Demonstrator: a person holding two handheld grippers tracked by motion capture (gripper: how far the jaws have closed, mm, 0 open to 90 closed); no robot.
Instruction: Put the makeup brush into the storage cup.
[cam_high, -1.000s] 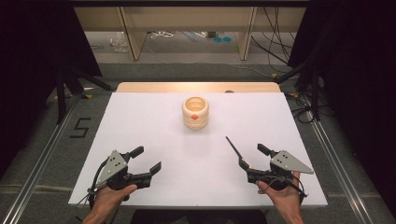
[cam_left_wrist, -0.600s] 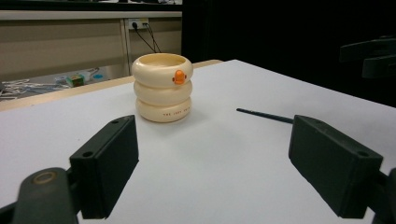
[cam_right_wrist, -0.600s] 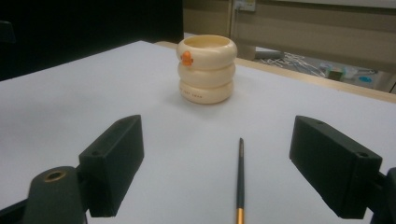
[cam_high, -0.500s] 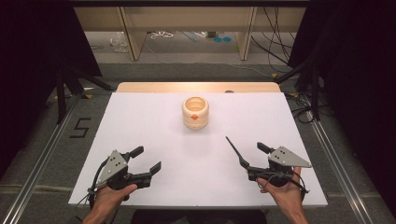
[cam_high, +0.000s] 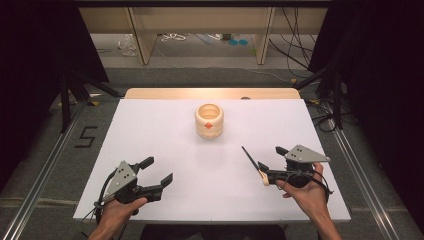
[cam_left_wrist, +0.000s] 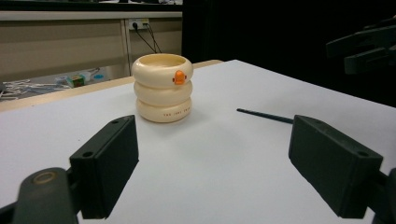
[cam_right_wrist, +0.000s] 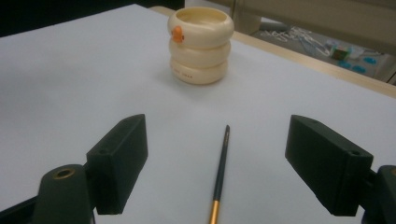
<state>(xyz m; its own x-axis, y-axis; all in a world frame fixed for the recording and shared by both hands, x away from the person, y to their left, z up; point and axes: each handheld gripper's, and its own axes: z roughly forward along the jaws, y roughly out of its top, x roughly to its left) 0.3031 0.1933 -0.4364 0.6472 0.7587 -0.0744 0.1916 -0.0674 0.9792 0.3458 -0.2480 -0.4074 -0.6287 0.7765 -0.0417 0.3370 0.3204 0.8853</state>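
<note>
Paintbrush (cam_right_wrist: 220, 172) lies flat on the white surface (cam_high: 165, 130) between the jaws of the right claw (cam_right_wrist: 224, 177), which stand apart and do not press on it; its dark handle points away toward the cream pot (cam_right_wrist: 201, 44), and a gold band shows at its near end. Those jaws have just been closing a little, with the brush between them but untouched. In the high view the right claw (cam_high: 270, 167) has crept slightly forward and up compared with a second ago, while the brush (cam_high: 252, 162) lies where it lay. Farther out, the left claw (cam_high: 157, 172) sits near the front left edge, jaws wide apart around nothing, unmoved. The pot (cam_high: 209, 121), three stacked rings with an orange mark, stands upright mid-surface, well apart from both claws, as before.
</note>
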